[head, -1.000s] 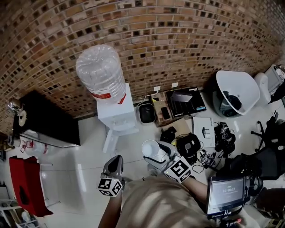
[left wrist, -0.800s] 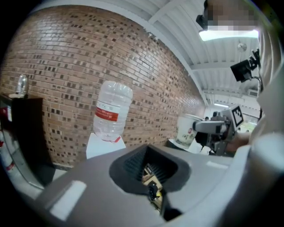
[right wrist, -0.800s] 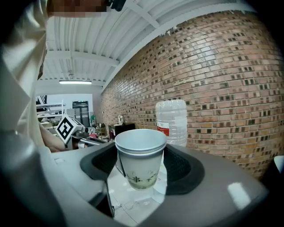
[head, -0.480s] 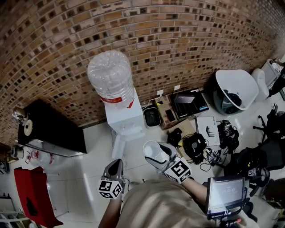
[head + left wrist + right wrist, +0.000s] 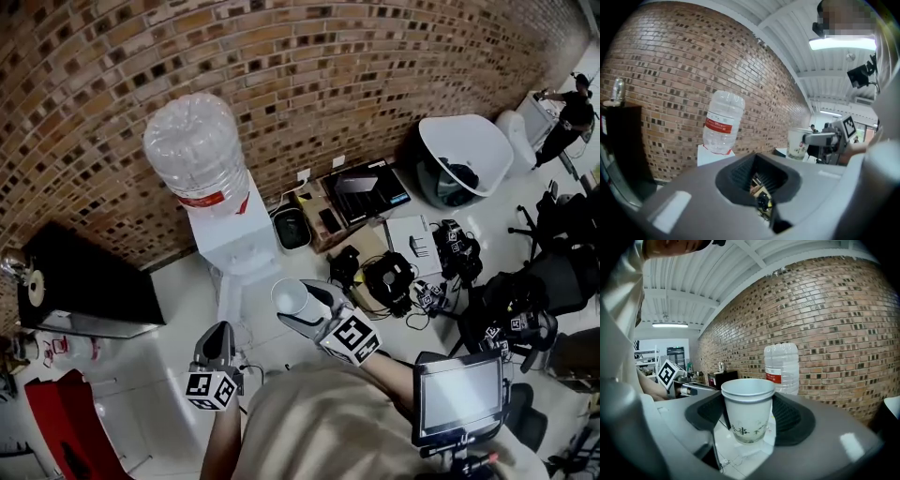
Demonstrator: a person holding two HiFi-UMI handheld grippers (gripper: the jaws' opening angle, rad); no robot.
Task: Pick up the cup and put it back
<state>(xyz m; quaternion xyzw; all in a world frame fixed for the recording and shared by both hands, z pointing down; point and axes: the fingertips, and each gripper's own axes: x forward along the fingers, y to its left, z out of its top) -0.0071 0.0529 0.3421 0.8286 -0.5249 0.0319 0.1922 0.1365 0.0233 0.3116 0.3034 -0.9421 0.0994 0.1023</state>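
Observation:
A white paper cup [image 5: 290, 297] with dark print stands upright between the jaws of my right gripper [image 5: 298, 306], which is shut on it in mid-air, just right of the water dispenser [image 5: 232, 242]. In the right gripper view the cup [image 5: 747, 414] fills the gap of the right gripper [image 5: 748, 423], with the dispenser's clear bottle [image 5: 782, 367] behind it. My left gripper [image 5: 217, 337] hangs lower left of the cup, shut and holding nothing. The left gripper view shows the left gripper [image 5: 757, 176] pointing at the bottle [image 5: 722, 123], with the cup [image 5: 797, 143] off to the right.
A brick wall [image 5: 309, 84] runs behind the dispenser. A black cabinet [image 5: 89, 286] stands to the left, with a red object [image 5: 52, 427] below it. Boxes, bags and cables [image 5: 394, 272] litter the floor at right, near a white tub chair [image 5: 459, 155]. A screen [image 5: 459, 394] sits at lower right.
Both grippers have drifted a little closer to the water dispenser, the cup still held upright in the right one. The head view has swung, so the dispenser now sits further left.

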